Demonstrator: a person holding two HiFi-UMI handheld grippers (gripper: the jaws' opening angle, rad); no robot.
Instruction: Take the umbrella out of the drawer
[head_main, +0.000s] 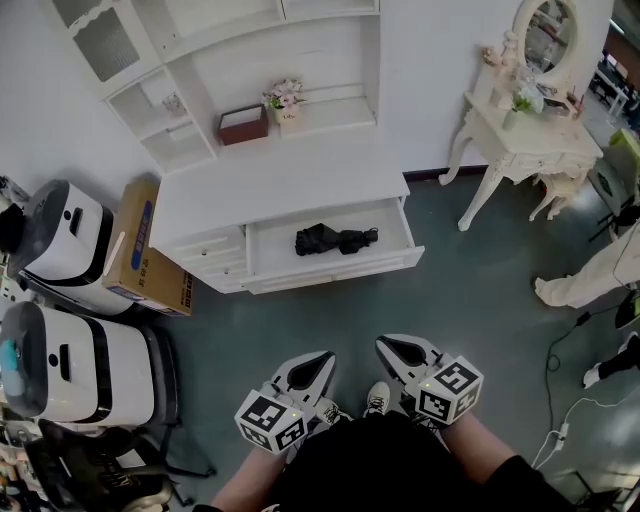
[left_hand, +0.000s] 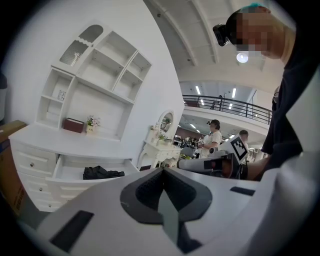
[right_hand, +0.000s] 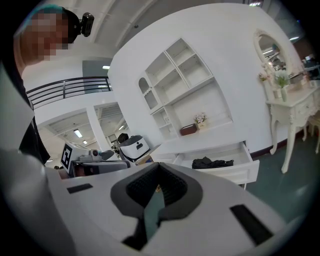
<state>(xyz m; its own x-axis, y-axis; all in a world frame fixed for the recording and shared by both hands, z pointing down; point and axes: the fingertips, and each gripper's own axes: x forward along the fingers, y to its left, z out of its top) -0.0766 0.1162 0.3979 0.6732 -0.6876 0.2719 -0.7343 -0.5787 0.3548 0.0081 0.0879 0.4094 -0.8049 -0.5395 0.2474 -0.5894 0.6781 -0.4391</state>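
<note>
umbrella (head_main: 335, 239): in pulled-out drawer (head_main: 340, 271) | left tool (head_main: 328, 355): jaws together, empty, well apart from drawer | right tool (head_main: 382, 344): jaws together, empty

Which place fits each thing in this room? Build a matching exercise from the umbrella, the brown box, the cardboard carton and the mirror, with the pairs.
Things:
1 umbrella
2 brown box
3 cardboard carton
4 mirror

Places:
a on the dressing table
b in the open drawer
c beside the cabinet
d on a shelf next to flowers

Pairs: 1-b, 2-d, 3-c, 4-a.
</note>
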